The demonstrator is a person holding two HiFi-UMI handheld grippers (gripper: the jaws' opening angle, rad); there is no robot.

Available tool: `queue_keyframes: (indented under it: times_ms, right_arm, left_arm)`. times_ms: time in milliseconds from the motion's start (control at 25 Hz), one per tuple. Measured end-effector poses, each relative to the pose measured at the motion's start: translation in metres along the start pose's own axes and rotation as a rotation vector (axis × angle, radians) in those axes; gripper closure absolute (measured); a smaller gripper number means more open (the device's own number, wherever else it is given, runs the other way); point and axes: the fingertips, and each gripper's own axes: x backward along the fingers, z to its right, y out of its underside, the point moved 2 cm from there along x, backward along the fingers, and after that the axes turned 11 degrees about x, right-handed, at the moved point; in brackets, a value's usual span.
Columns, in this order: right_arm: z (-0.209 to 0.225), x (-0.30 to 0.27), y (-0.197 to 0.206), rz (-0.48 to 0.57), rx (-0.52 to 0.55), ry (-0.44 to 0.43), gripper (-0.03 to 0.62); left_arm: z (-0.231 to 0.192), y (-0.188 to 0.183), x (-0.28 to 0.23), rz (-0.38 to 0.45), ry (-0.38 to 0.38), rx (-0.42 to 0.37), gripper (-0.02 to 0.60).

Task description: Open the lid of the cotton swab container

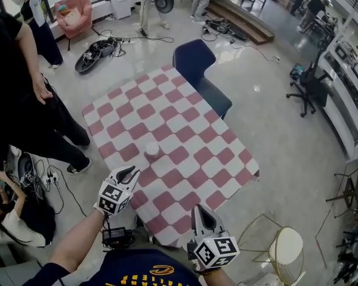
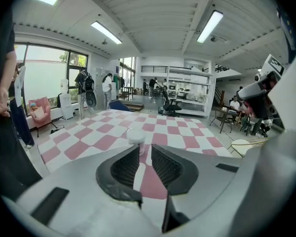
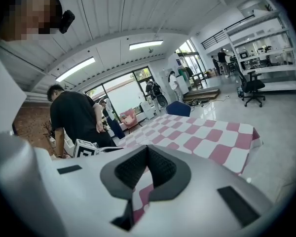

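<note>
The cotton swab container (image 1: 151, 151) is a small white round tub with its lid on, standing on the pink-and-white checked tablecloth (image 1: 185, 130) near the table's left front. My left gripper (image 1: 130, 171) hovers just short of it at the table's near left edge. Seen from the left gripper view, the container (image 2: 136, 136) lies straight ahead beyond the left gripper (image 2: 145, 150), whose jaws stand a narrow gap apart with nothing between them. My right gripper (image 1: 200, 210) is at the table's near edge, to the right. Its jaws (image 3: 147, 148) meet, empty.
A dark blue chair (image 1: 194, 61) stands at the table's far edge. A person in black (image 1: 24, 88) stands close to the left side, with cables and gear on the floor (image 1: 33, 174) below. A white round stool (image 1: 286, 246) sits at the near right.
</note>
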Motion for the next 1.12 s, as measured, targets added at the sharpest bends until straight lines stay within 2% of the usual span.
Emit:
queue_keyframes:
  times_ms: [360, 480, 600, 720, 840, 960, 1120]
  right_arm:
    - [0.004, -0.013, 0.01, -0.05, -0.04, 0.095, 0.583]
    - [0.003, -0.016, 0.008, -0.053, -0.045, 0.119, 0.583]
    - [0.006, -0.017, 0.005, -0.048, -0.051, 0.145, 0.583]
    - [0.007, -0.014, 0.001, -0.036, -0.062, 0.174, 0.583]
    - [0.004, -0.011, -0.004, -0.031, -0.071, 0.201, 0.583]
    - [0.003, -0.008, 0.003, -0.037, -0.093, 0.221, 0.583]
    - [0.0, -0.004, 0.005, -0.027, -0.114, 0.251, 0.583]
  left_arm:
    - [-0.035, 0.017, -0.071, -0.099, 0.034, -0.038, 0.348]
    - [-0.038, 0.017, -0.093, -0.127, 0.062, -0.077, 0.333]
    - [-0.033, 0.025, -0.114, -0.162, 0.12, -0.155, 0.315]
    - [-0.033, 0.03, -0.124, -0.211, 0.208, -0.245, 0.311]
    - [-0.041, 0.025, -0.126, -0.256, 0.306, -0.28, 0.311]
    - [-0.039, 0.02, -0.131, -0.28, 0.373, -0.328, 0.311]
    - [-0.036, 0.032, -0.14, -0.321, 0.432, -0.404, 0.311]
